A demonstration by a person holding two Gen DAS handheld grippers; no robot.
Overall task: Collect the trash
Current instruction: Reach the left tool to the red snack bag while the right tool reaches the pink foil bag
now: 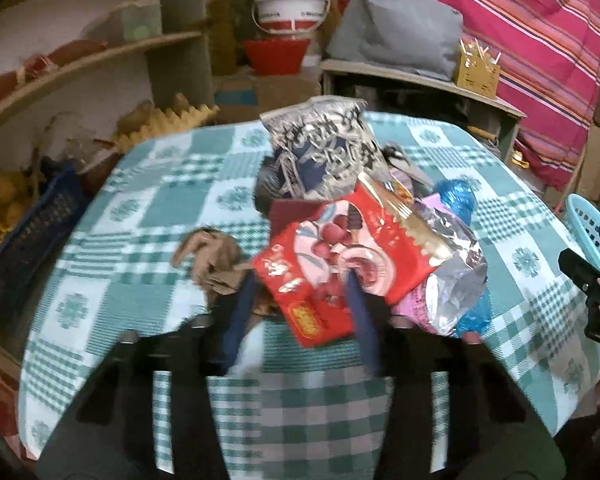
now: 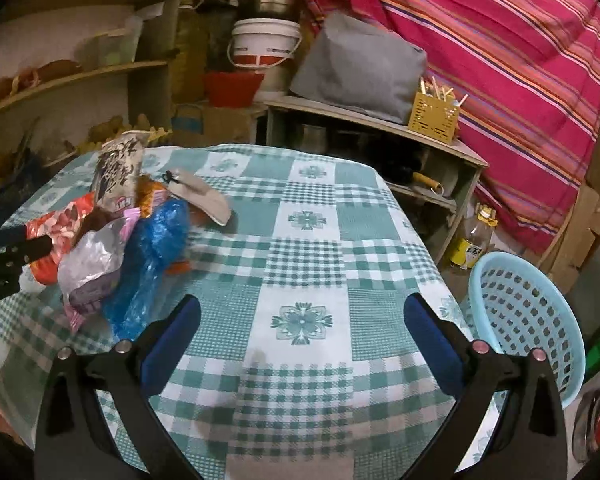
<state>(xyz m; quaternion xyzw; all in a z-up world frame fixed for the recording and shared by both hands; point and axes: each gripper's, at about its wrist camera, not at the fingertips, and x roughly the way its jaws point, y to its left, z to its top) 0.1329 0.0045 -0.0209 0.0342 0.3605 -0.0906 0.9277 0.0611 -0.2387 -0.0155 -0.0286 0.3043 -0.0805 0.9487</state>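
On the green checked tablecloth, the left gripper pinches the red snack wrapper at the near edge of the trash pile; the right gripper hangs wide and empty, beside the light-blue basket.

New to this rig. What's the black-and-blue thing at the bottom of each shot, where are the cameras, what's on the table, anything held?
No robot: a person holds a pair of tongs in each hand, each with a fisheye camera looking along its fingers. One picture is from the left tongs, the other from the right tongs. On the checked table lies a trash heap: red wrapper, printed packet, foil bag, blue plastic bag, brown paper. The left tongs straddle the red wrapper; blur hides whether they grip it. The right tongs are open and empty, with a blue basket beside the table.
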